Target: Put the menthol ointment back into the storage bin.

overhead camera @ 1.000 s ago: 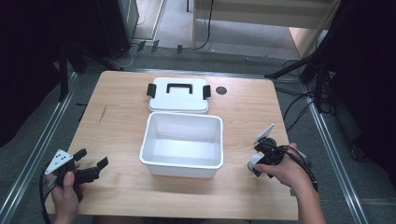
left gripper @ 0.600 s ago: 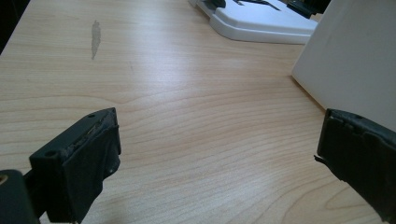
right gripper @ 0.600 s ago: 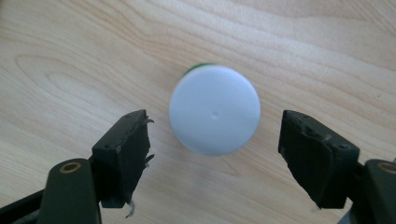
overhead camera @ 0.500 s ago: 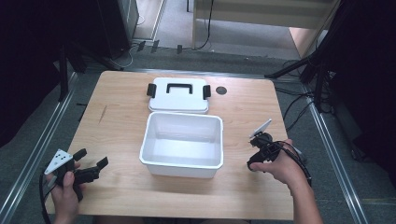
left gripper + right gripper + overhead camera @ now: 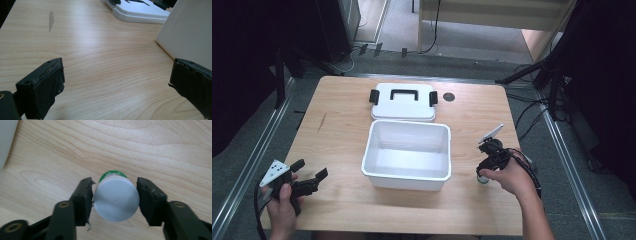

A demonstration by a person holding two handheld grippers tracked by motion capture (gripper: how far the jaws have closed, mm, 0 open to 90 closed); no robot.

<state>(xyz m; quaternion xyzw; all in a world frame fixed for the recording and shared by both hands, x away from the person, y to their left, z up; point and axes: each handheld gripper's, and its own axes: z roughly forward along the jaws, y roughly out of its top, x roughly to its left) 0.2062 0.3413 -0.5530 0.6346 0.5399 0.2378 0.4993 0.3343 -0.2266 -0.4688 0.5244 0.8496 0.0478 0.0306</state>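
Pale wood grain covers the bench (image 5: 337, 115), whose edges show on all four sides in the high view, with grey floor and metal rails beyond. At frame centre sits an open white plastic bin (image 5: 407, 155), and just above it, touching or nearly touching its far rim, lies a white lid (image 5: 403, 102) with a black handle and black side clips. A small dark round hole (image 5: 449, 96) marks the bench just right of the lid.

At lower left of the high view the left tongs (image 5: 309, 175) stand wide open, holding nothing, near the bench's front edge; a broad stretch of bare wood lies between them and the bin. In the left gripper view the bin's white wall (image 5: 190, 32) rises at upper right, well apart from the jaws.

At right of the high view, the right tongs (image 5: 484, 167) point down beside the bin's right wall. In the right gripper view their jaws flank a small bottle (image 5: 116, 197) with a grey cap and green band, the left jaw at the cap's edge, the right jaw just off it.
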